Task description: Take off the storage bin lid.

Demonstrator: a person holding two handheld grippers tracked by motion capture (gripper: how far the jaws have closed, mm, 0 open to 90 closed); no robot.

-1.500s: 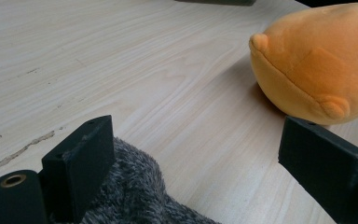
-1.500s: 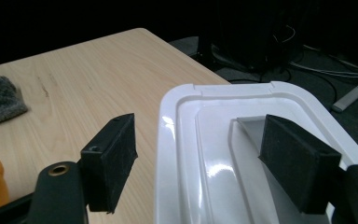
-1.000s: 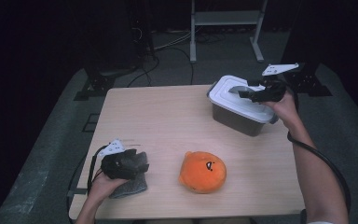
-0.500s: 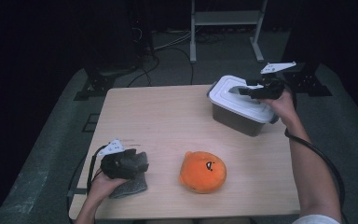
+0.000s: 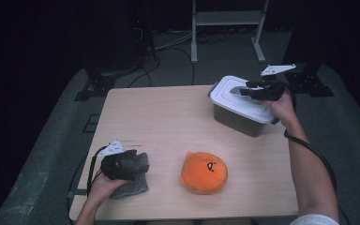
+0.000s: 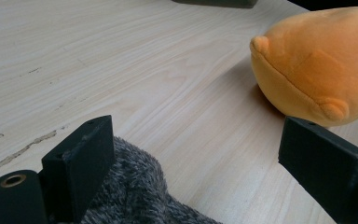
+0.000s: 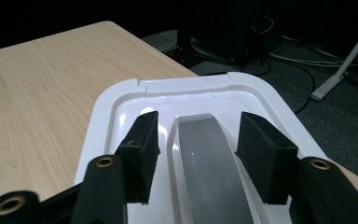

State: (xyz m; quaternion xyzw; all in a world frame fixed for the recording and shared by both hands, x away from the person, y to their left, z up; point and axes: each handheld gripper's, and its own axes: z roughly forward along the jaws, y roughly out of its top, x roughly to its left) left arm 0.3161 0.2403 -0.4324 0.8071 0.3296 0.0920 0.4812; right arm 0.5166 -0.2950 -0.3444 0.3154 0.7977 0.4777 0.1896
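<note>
R gripper [image 5: 243, 89] over the white lid [image 5: 232, 96] of the grey container [image 5: 239, 119] at the table's [image 5: 168, 122] far R corner, forearm stretched fwd. Jaws straddle the lid's grey handle [image 7: 209, 158], pads not yet on it; they have just been closing (gap visibly narrower than 1 s ago). L gripper [image 5: 138, 161] low at near L edge, jaws wide apart, resting by a grey fuzzy cloth [image 6: 135, 191], unchanged. Orange plush [image 5: 204, 172] near front centre, well apart from container.
</note>
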